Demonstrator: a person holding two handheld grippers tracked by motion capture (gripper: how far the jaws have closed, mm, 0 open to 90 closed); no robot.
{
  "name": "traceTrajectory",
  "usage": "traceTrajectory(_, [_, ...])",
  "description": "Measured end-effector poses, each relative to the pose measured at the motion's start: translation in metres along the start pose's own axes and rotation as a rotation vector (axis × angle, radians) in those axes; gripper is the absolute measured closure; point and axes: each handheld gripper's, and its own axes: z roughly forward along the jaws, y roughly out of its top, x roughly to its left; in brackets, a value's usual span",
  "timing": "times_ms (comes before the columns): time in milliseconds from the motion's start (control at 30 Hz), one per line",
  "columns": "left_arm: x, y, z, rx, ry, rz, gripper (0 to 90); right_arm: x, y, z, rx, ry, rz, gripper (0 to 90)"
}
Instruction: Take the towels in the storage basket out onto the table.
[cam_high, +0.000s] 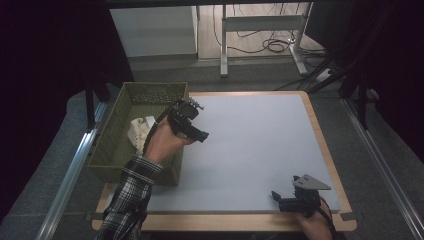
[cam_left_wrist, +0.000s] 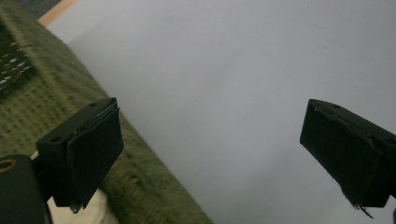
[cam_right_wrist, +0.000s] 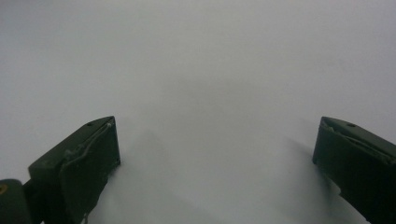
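The left tool (cam_high: 192, 131) hangs wide and empty over the green woven plastic basket's (cam_high: 111, 150) rim, the crumpled white cloth (cam_high: 139, 131) just behind it inside. The right tool (cam_high: 286, 201), also wide, rests idle on the pale grey surface (cam_high: 250, 145).

The pale cloth (cam_high: 140, 129) in the green basket (cam_high: 112, 145) is partly hidden by the person's left hand (cam_high: 162, 142) (its shape stays unclear); the right hand (cam_high: 316, 226) is cut off by the bottom edge.

Mat (cam_high: 250, 150): bare; you can sweep across it freely.
Basket (cam_high: 112, 145): its woven wall blocks your left gripper (cam_high: 192, 129) leftward.
Right gripper (cam_high: 287, 202): open mat ahead.
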Motion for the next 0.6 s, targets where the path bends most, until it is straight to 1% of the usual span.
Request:
traceTrajectory(67, [0.007, 0.000, -0.006, 0.002, 0.009, -0.013, 5.9, 0.000, 0.000, 0.000, 0.000, 0.000, 0.000, 0.5])
traceTrajectory(100, [0.007, 0.000, -0.006, 0.002, 0.009, -0.013, 5.9, 0.000, 0.000, 0.000, 0.000, 0.000, 0.000, 0.5])
traceTrajectory(133, [0.015, 0.000, -0.012, 0.000, 0.022, -0.029, 5.9, 0.000, 0.000, 0.000, 0.000, 0.000, 0.000, 0.5])
traceTrajectory(267, [0.031, -0.004, -0.022, 0.006, 0.050, -0.061, 5.9, 0.000, 0.000, 0.000, 0.000, 0.000, 0.001, 0.5])
traceTrajectory(300, [0.031, -0.004, -0.022, 0.006, 0.050, -0.061, 5.9, 0.000, 0.000, 0.000, 0.000, 0.000, 0.001, 0.5])
traceTrajectory(333, [0.040, -0.009, -0.025, 0.010, 0.061, -0.085, 5.8, 0.000, 0.000, 0.000, 0.000, 0.000, 0.000, 0.5])
traceTrajectory(367, [0.040, -0.009, -0.025, 0.010, 0.061, -0.085, 5.7, 0.000, 0.000, 0.000, 0.000, 0.000, 0.000, 0.5])
traceTrajectory(400, [0.051, -0.016, -0.027, 0.025, 0.073, -0.111, 5.5, 0.000, 0.000, 0.000, 0.000, 0.000, 0.000, 0.5])
traceTrajectory(433, [0.055, -0.019, -0.027, 0.032, 0.074, -0.122, 5.3, 0.000, 0.000, 0.000, 0.000, 0.000, -0.001, 0.5])
traceTrajectory(467, [0.059, -0.021, -0.027, 0.036, 0.074, -0.129, 5.2, 0.000, 0.000, 0.000, 0.000, 0.000, -0.001, 0.5])
traceTrajectory(500, [0.059, -0.021, -0.027, 0.036, 0.074, -0.129, 4.3, 0.000, 0.000, 0.000, 0.000, 0.000, -0.001, 0.5])
traceTrajectory(533, [0.068, -0.028, -0.026, 0.048, 0.067, -0.153, 3.4, 0.000, 0.000, 0.000, 0.000, 0.000, 0.000, 0.4])
traceTrajectory(567, [0.068, -0.028, -0.026, 0.048, 0.067, -0.153, 3.4, 0.000, 0.000, 0.000, 0.000, 0.000, 0.000, 0.4])
traceTrajectory(600, [0.077, -0.035, -0.024, 0.058, 0.080, -0.180, 3.6, 0.000, 0.000, 0.000, 0.000, 0.000, 0.000, 0.5])
